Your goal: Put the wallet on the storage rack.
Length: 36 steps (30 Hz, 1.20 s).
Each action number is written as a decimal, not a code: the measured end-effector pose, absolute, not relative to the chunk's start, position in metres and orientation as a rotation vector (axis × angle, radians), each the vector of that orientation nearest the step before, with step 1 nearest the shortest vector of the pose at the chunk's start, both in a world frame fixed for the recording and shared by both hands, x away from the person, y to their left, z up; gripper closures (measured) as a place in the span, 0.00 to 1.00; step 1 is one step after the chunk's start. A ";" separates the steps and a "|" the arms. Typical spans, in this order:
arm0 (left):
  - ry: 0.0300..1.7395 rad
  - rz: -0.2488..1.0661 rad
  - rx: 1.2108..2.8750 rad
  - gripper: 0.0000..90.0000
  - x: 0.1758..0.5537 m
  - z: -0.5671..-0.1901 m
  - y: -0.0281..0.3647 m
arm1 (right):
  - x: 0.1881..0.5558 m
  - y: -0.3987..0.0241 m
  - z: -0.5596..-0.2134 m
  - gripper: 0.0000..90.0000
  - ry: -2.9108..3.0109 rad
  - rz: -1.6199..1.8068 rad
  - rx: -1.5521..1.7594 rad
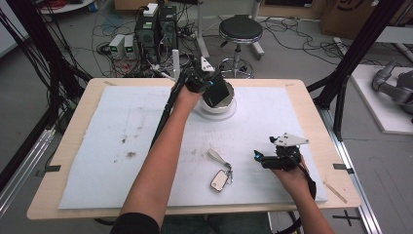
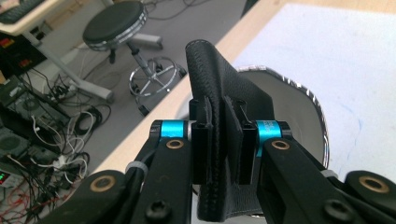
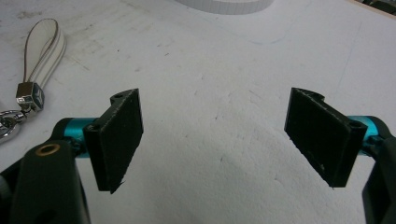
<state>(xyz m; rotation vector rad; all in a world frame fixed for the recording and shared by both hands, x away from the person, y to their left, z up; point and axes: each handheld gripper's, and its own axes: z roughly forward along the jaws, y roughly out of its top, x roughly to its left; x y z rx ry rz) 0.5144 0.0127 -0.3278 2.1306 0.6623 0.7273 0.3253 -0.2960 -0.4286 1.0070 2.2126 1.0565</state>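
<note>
A black leather wallet [image 2: 219, 93] stands upright between the pads of my left gripper [image 2: 224, 140], which is shut on it. In the high view the left gripper [image 1: 207, 84] holds the wallet [image 1: 219, 92] just over a white bowl [image 1: 225, 108] at the back middle of the mat. The bowl's rim [image 2: 310, 100] shows behind the wallet. My right gripper [image 1: 259, 157] rests low at the front right with its jaws wide open [image 3: 215, 135] and nothing between them. A key fob [image 1: 220, 180] with a pale strap [image 3: 44, 46] lies just left of it.
A white foam mat [image 1: 117, 141] covers most of the wooden table [image 1: 73, 122]. Beyond the far edge stand a black stool [image 1: 240, 30] and computer boxes with cables [image 1: 156, 29]. Black frame posts [image 1: 350, 58] rise at the right.
</note>
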 end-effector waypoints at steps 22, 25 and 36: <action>0.635 0.604 2.046 0.40 0.477 -0.303 0.034 | 0.325 -0.293 -0.428 0.22 2.213 1.059 0.997; 0.627 0.589 2.039 0.39 0.473 -0.300 0.037 | 0.325 -0.293 -0.427 0.22 2.217 1.056 0.998; 0.573 0.528 2.024 0.32 0.445 -0.295 0.054 | 0.327 -0.292 -0.427 0.22 2.209 1.064 1.000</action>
